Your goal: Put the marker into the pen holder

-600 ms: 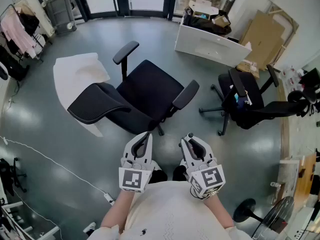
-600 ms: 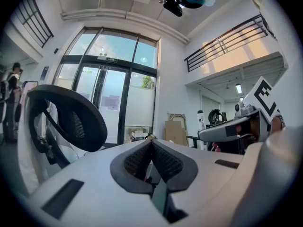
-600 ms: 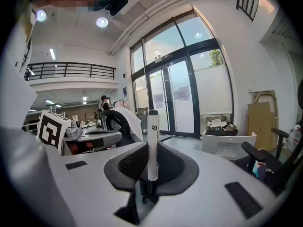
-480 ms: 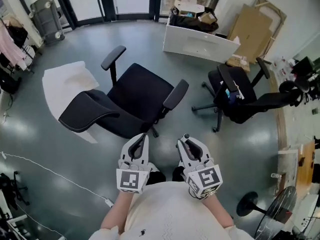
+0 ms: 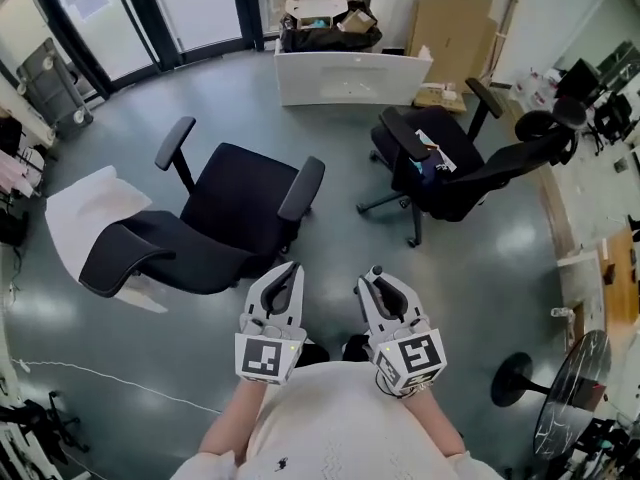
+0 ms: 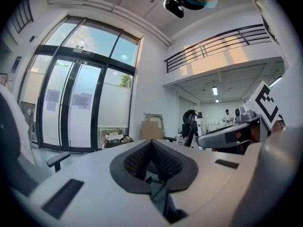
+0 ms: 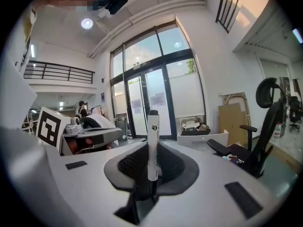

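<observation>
The marker (image 7: 152, 145) stands upright in the centre of the right gripper view, pinched low on its barrel by the jaws of the right gripper (image 5: 374, 276); most of its white body and the dark cap rise clear above the pads. The left gripper (image 5: 287, 273) carries nothing; its jaws are pressed together at the tips in its own view. Both grippers sit side by side at the lower middle of the head view, close to the person's body; beyond them lies only grey floor (image 5: 330, 268), with a black office chair (image 5: 240, 208) at centre left and a second chair (image 5: 450, 158) at upper right. The pen holder shows in no view, and no desk that might carry it is in sight.

The marker looks light and stiff, with a smooth plastic barrel that is likely a little slippery; a firm pinch should not harm it (it is no fragile thing). The hold near one end leaves the long free end ready to go into a holder first, which suits the task; yet so low a grip probably lets the barrel pivot between the pads if the tip knocks a rim, so a straight entry seems wise.
</observation>
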The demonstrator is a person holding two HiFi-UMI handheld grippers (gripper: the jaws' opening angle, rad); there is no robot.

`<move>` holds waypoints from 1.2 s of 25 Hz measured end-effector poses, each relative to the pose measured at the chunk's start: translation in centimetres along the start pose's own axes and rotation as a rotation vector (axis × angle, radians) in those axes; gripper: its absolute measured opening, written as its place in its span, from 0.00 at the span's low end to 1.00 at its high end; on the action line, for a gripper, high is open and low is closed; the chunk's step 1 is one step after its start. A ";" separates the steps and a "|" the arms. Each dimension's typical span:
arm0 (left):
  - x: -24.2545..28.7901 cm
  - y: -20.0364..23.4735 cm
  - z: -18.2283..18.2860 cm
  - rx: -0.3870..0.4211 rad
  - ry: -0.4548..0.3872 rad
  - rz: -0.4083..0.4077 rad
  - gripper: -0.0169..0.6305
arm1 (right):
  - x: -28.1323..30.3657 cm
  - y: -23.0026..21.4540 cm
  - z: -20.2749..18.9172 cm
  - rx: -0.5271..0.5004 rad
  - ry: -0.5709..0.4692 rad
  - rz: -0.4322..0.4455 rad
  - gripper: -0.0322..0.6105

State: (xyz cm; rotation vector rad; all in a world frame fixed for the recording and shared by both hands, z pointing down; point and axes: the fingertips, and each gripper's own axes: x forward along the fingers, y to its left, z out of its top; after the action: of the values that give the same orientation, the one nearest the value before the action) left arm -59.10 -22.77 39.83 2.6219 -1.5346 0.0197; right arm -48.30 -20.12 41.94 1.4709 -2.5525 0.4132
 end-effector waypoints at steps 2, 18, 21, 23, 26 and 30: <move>1.7 -2.8 0.6 0.019 -0.004 -0.023 0.04 | -1.5 -2.9 0.2 0.023 -0.007 -0.025 0.17; 17.9 -34.2 0.7 0.075 0.045 -0.444 0.04 | -22.5 -29.2 -0.7 0.170 -0.105 -0.426 0.17; 20.0 -40.7 0.2 0.076 0.055 -0.573 0.04 | -27.5 -33.2 -1.8 0.220 -0.137 -0.556 0.17; 21.4 -44.3 -0.4 0.082 0.070 -0.652 0.04 | -30.1 -35.5 -2.7 0.255 -0.151 -0.633 0.17; 23.8 -49.6 -1.6 0.095 0.091 -0.772 0.04 | -33.5 -38.6 -4.3 0.297 -0.151 -0.739 0.17; 27.7 -57.1 -3.1 0.088 0.110 -0.937 0.04 | -37.5 -43.4 -6.2 0.353 -0.143 -0.896 0.17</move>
State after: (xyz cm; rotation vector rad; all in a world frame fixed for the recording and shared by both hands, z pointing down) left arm 4.32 -18.83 39.92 3.0547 -0.1754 0.1521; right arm 8.10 -8.09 44.05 2.6138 -1.6611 0.6246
